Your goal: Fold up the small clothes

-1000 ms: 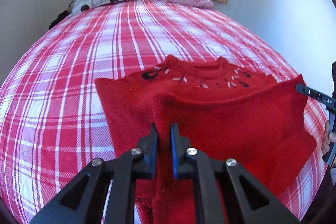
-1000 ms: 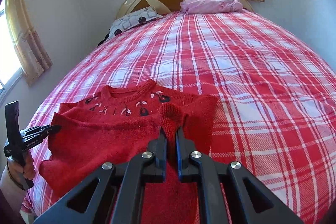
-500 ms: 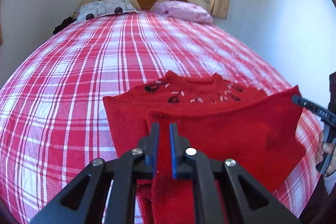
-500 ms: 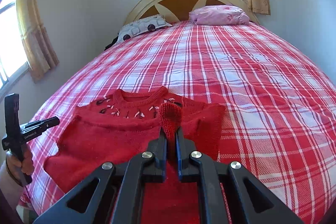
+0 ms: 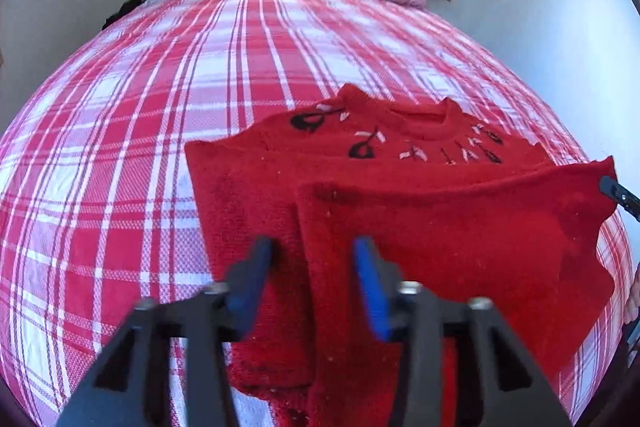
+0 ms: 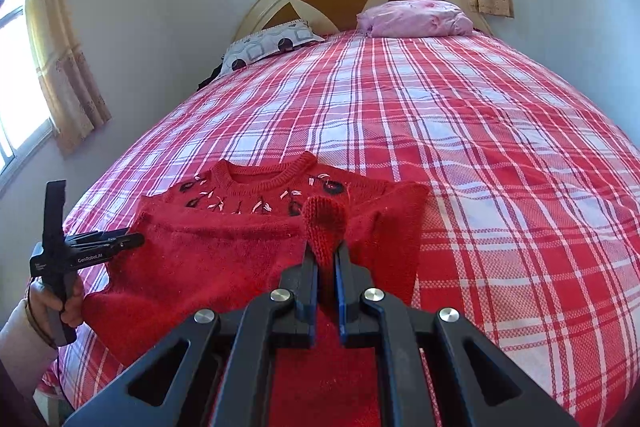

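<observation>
Sweater folding is mid-step: we have its near hem carried over the body on the plaid bed, the embroidered collar lying at the far side. Our left gripper has its jaws spread wide around the left corner, gripping nothing, while our right gripper pinches the right corner. Next, we judge, the right jaws should let go and both tools back away.
</observation>
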Demonstrator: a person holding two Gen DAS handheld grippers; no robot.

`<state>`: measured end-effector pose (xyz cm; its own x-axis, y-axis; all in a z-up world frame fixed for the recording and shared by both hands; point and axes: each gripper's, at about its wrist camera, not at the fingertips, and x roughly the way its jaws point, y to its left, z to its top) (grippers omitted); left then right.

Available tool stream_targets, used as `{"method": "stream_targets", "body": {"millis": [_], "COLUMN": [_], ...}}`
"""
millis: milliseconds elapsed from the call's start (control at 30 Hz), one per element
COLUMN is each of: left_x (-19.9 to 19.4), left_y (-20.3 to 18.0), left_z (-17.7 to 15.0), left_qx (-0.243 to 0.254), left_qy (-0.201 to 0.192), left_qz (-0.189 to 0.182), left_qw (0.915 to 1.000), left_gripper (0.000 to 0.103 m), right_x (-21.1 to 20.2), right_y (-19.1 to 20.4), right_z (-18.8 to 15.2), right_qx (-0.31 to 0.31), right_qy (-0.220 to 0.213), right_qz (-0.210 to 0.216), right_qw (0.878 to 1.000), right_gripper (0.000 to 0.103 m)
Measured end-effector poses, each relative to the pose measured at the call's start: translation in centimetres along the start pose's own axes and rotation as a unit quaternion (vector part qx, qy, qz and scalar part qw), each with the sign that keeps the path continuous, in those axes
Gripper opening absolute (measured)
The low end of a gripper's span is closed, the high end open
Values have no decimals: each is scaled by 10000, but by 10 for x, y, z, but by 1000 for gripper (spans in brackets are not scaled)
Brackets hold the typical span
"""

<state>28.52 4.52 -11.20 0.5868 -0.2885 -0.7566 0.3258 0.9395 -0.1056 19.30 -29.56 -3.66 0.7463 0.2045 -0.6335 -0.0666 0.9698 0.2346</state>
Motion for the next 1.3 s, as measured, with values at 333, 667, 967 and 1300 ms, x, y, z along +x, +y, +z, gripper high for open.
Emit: {"method": "stream_targets", "body": {"millis": [333, 667, 967, 1300], "left_x": [-5, 9, 3, -37], "left_y": [-11, -8, -13, -3], "left_z": [-5, 13, 5, 35], "left_qx": [392, 360, 368, -122], "left_qy": [-189, -184, -44, -434], "left_qz": [322, 89, -413, -635], "left_qw": [9985, 9991, 9985, 9970], "left_gripper": [29, 42, 6, 6], "right_x": [3, 8, 9, -19], "right_y": [0, -7, -12, -1], "right_z": [-5, -8, -12, 21], "right_qx": [60, 167, 237, -14], "right_qy": [69, 138, 161, -282], "right_qz": [32, 101, 71, 38], "right_qw": [10000, 9997, 9996, 9996], "right_gripper": [7, 7, 7, 7]}}
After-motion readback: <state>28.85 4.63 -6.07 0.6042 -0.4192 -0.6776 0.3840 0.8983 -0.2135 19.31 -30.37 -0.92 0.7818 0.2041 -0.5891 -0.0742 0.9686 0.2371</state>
